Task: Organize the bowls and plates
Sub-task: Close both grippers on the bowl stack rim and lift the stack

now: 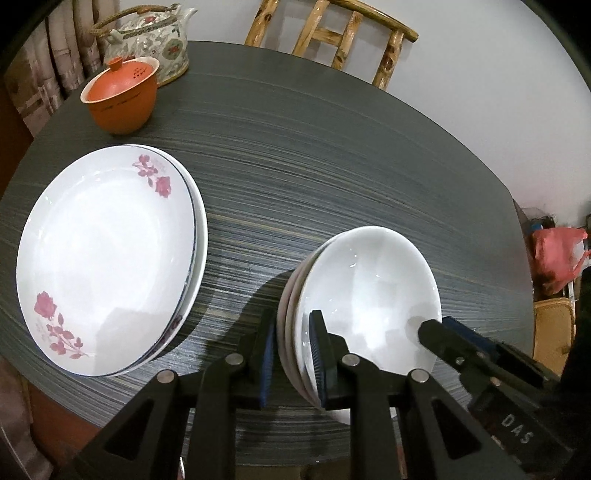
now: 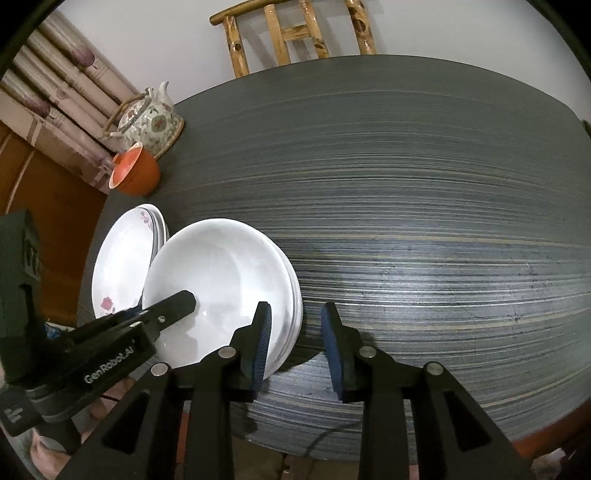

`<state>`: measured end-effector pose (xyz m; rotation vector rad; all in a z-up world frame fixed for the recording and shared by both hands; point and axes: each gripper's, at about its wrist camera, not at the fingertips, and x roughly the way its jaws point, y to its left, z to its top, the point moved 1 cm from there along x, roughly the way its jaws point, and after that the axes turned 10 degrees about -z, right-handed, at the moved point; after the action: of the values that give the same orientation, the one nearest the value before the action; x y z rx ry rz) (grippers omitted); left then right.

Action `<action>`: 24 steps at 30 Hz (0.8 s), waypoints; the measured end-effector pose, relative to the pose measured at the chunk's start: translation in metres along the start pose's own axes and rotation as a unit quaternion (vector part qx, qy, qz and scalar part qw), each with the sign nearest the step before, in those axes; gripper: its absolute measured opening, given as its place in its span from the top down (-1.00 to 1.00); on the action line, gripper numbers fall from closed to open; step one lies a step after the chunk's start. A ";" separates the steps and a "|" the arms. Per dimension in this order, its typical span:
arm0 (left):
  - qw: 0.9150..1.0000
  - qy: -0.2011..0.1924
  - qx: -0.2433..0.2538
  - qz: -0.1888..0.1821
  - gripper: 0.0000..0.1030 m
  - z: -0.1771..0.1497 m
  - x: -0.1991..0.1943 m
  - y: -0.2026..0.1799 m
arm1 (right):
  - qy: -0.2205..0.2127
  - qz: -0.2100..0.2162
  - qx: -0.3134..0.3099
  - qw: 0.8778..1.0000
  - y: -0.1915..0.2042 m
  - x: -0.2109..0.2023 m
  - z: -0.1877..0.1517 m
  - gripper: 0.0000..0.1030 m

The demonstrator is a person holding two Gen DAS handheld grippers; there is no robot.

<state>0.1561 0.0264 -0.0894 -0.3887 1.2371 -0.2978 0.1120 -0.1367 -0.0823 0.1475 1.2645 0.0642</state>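
Observation:
A stack of plain white bowls [image 1: 365,291] stands on the dark table [image 1: 332,166] near its front edge. My left gripper [image 1: 291,354] straddles the stack's left rim, jaws apart, one pad inside the top bowl and one outside. My right gripper [image 2: 295,343] straddles the right rim of the bowls [image 2: 221,273], jaws apart, its left pad over the bowl and its right pad outside. The right gripper's finger shows in the left wrist view [image 1: 439,332]. A stack of rose-patterned plates [image 1: 107,254] lies to the left, also visible in the right wrist view [image 2: 122,258].
An orange lidded cup [image 1: 118,96] and a floral teapot [image 1: 155,40] stand at the far left corner. A bamboo chair [image 1: 332,33] is behind the table. A red bag [image 1: 554,254] lies on the floor at right. Bare tabletop spreads right of the bowls [image 2: 424,221].

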 end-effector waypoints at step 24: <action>0.999 0.010 -0.044 -0.029 0.56 0.008 0.006 0.014 | 0.032 0.019 -0.009 0.999 0.013 0.028 0.003 0.36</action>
<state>0.1654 0.0379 -0.0987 -0.4982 1.2639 -0.2979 0.1233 -0.1210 -0.1057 0.1561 1.3254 0.1137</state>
